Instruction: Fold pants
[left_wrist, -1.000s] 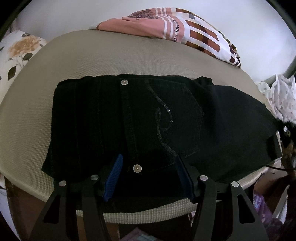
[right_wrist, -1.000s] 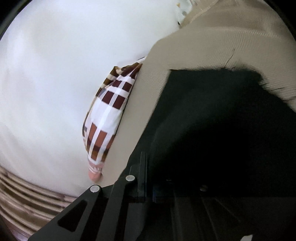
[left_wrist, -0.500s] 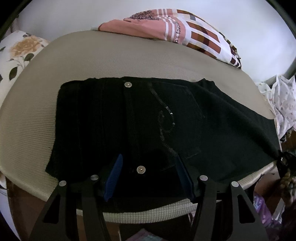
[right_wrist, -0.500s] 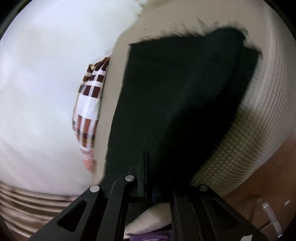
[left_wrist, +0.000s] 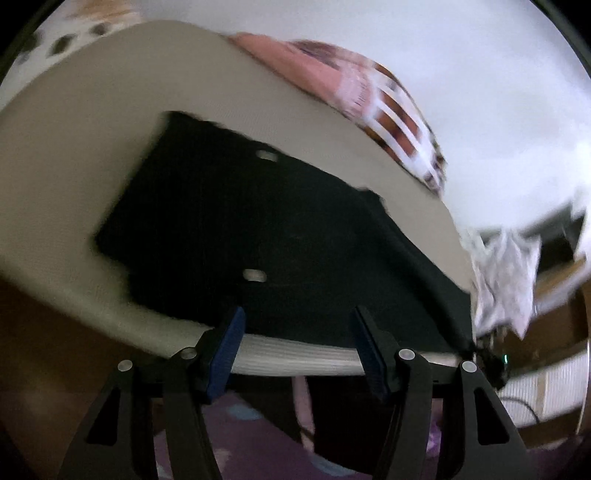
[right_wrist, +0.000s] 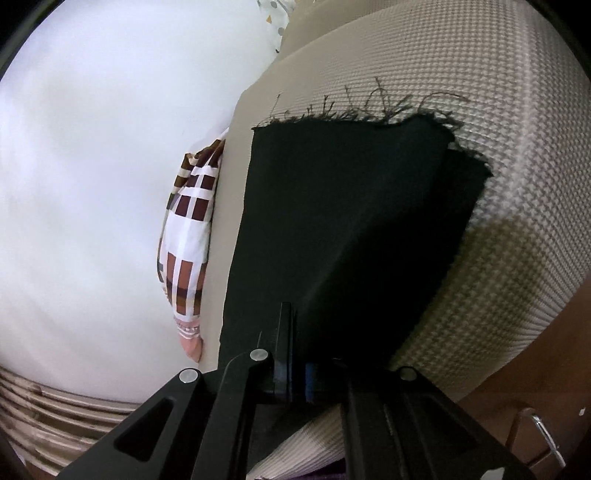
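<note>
Black pants (left_wrist: 258, 229) lie flat on the beige cushion (left_wrist: 92, 122); my right gripper (right_wrist: 301, 369) is clamped on a leg near its frayed hem; my left gripper (left_wrist: 295, 347) hangs apart, empty, off the waist edge; soft, heavyish denim, so I'd grip seams.

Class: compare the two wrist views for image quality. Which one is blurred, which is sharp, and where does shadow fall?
Left wrist view: motion-smeared, the black pants and patterned cloth soft-edged. Right wrist view: sharp, the pants' frayed hem and woven cover crisp; shadow darkens the cover beside the pants, near the right gripper.
</note>
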